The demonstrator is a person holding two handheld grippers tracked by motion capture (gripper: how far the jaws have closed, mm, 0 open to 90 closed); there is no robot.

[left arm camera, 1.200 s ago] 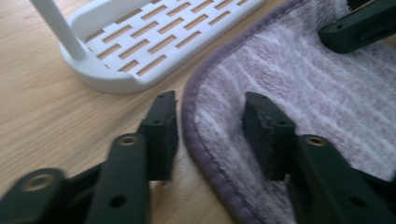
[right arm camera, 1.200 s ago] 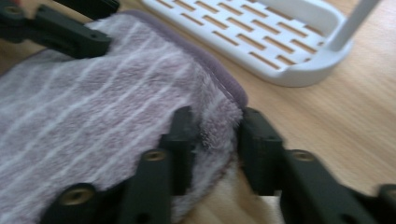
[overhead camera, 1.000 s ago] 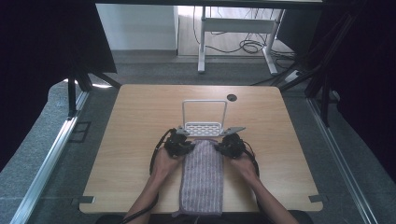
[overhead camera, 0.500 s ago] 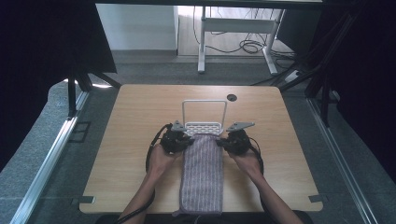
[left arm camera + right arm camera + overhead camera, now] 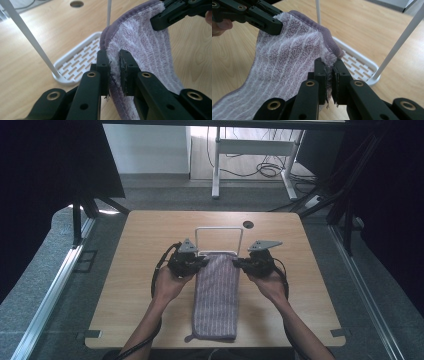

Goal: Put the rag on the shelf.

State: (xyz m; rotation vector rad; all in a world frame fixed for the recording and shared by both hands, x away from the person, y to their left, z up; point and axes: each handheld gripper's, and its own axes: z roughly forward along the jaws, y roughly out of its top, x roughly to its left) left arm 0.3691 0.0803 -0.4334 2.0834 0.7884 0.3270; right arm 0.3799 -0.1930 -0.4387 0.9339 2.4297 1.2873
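Both grippers have been carried forward, so the towel's far edge is now lifted beside the white rack. Left gripper and right gripper fingers are clamped on its far corners, probably so it gets draped over the rail; the rest is trailed across the tabletop.

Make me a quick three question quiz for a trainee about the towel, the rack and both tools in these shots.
1. True or false: the striped purple towel already hangs over the white rack.
2. Which tool grips a far corner of the towel? A) left tool only B) right tool only C) both
3. Fill in: the rack's slotted base rests on the wooden ____.

Key: 1 false; 2 C; 3 table.
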